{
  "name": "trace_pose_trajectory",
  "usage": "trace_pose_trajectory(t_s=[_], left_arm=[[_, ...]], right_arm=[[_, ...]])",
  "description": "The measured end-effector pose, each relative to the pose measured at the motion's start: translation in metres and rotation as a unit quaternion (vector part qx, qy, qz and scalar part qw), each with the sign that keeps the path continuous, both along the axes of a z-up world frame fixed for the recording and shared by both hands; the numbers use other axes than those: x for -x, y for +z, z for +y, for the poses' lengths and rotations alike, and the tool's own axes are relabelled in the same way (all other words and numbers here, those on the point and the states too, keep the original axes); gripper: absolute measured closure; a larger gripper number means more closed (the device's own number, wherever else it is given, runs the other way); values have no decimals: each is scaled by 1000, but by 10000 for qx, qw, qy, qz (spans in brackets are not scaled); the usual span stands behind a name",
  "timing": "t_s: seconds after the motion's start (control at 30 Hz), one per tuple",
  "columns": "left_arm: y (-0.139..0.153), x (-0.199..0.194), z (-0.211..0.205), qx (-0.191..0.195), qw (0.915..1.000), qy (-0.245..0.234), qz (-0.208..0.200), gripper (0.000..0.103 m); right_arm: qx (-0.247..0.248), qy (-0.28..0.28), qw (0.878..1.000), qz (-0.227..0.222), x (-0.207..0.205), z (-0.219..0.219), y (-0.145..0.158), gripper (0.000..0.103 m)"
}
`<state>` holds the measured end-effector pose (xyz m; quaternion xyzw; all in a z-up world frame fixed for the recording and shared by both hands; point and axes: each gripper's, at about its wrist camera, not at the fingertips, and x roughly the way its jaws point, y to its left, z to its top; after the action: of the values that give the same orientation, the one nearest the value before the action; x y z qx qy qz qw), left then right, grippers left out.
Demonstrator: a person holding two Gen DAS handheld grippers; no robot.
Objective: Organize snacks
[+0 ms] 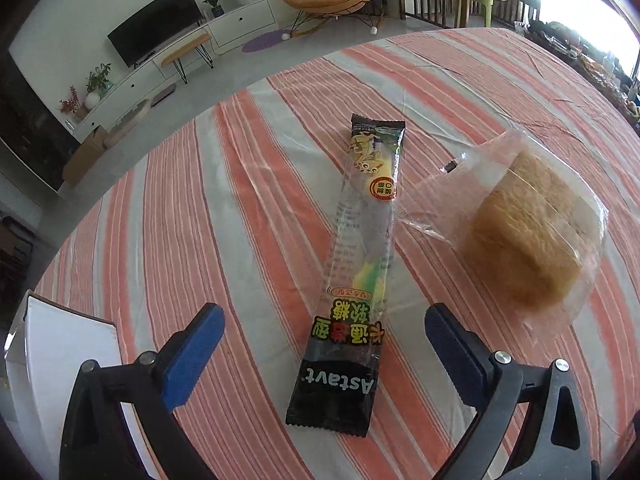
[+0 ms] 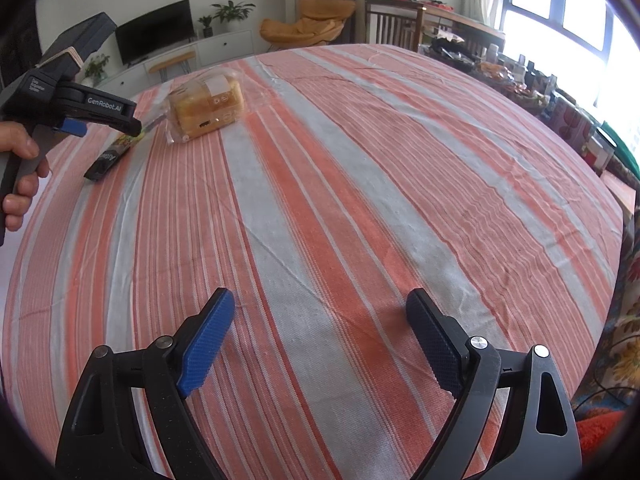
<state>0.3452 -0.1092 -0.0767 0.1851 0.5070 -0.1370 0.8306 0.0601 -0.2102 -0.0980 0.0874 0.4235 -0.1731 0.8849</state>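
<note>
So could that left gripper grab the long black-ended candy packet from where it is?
Probably yes. The left gripper is open, its blue pads either side of the long black-ended candy packet, with nothing between; the bagged bread loaf lies off to one side.

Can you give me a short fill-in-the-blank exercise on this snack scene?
1. The long candy packet lies between the left gripper's ____ jaws.
2. The bread is wrapped in a clear ____ bag.
3. The right gripper holds ____ over the striped tablecloth.
4. A ____ box sits at the table's edge.

Missing words: open; plastic; nothing; white
</note>
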Motion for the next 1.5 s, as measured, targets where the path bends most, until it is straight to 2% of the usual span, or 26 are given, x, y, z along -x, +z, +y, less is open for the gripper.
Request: trace_pose_trajectory(t_s=[0.03,0.07,0.1,0.13,0.17,0.23,0.3,0.4,0.5,0.6,0.63,0.67,0.73,0.83,0.97,1.1,1.13,1.23,1.5], left_arm=[[-6,-4,2,30,9999,88,54,12],[-8,-6,6,224,9996,169,75,18],[-8,-6,13,476,9984,288,105,28],[-7,-6,20,849,9954,368,237,52],[-5,-2,26,878,9946,514,182,66],[-5,12,35,861,9937,697,171,73],[-5,37,47,831,9923,911,107,74],[-4,89,68,1123,9855,1258,181,74],[-3,154,81,1376,9810,1343,239,74],[-4,205,85,1358,9825,1262,160,68],[-4,215,84,1383,9831,1185,160,53],[-4,221,83,1406,9839,1095,135,33],[-2,222,79,1243,9873,988,-22,12],[2,208,75,1198,9879,973,-165,12],[-10,171,69,1293,9861,1022,225,12],[-18,152,62,1013,9891,1069,-66,5],[-20,150,62,1009,9891,1062,-125,0],[-21,150,67,1111,9866,1132,-389,0],[-24,152,68,1105,9865,1131,-431,0]], right_arm=[[1,11,10000,3,-1,1,0,12],[0,17,10000,2,-2,2,0,12],[-2,26,10000,3,-2,2,0,12],[-2,31,10000,1,-2,2,0,12],[-4,35,10000,1,-2,2,0,12],[-3,36,10000,2,-2,1,0,12],[-1,34,10000,2,-2,1,0,12],[-7,36,10000,0,-2,0,0,12],[-7,37,10000,1,-2,-1,0,12],[-6,38,10000,2,-2,0,0,12],[-5,38,10000,2,-2,0,0,12],[-2,36,10000,4,-2,0,0,12],[-2,33,10000,3,-2,-1,0,12],[-5,40,10000,3,-2,-1,0,12],[-4,41,10000,3,-2,-1,0,12],[-4,43,10000,3,-3,-1,0,12],[-5,44,10000,3,-2,-1,1,12],[-5,43,10000,4,-2,-1,1,12],[-3,45,10000,4,-2,-1,1,12]])
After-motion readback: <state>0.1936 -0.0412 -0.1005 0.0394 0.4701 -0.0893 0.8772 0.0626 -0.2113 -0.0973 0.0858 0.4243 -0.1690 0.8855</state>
